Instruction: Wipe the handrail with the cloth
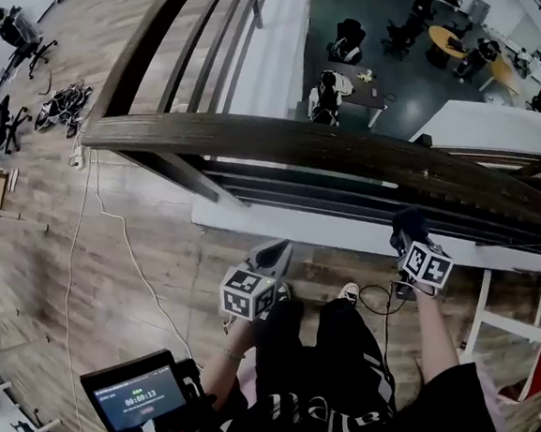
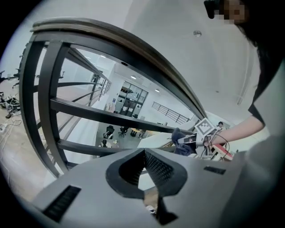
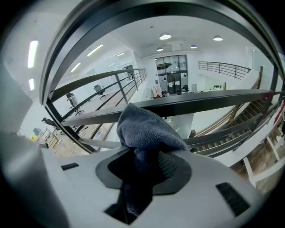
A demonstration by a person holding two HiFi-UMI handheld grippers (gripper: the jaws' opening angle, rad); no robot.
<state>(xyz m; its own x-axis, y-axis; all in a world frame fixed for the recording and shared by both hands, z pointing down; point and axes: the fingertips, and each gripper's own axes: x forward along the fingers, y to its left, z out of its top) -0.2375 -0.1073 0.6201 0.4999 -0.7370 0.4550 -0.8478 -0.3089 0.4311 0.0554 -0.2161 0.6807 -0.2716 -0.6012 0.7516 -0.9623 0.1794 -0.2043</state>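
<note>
Blue-grey cloth (image 3: 142, 127) sits clamped in the right gripper (image 3: 149, 156) beneath the handrail (image 1: 321, 145) (left gripper (image 2: 144, 153) closed, empty).

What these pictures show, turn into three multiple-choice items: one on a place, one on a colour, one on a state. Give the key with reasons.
1. Where is the cloth?
A. Clamped in the right tool
B. Lying on the wooden floor
C. Draped over the screen at the person's waist

2. What colour is the cloth?
A. Bright red
B. Blue-grey
C. White

3. How does the left tool stand?
A. Spread wide round a rail bar
B. Clamped on a second cloth
C. Jaws together, nothing between them

Key:
1 A: the right gripper view shows the cloth bunched between that tool's jaws.
2 B: the fabric there reads blue-grey.
3 C: the left gripper view shows the jaw tips meeting with nothing between them.
</note>
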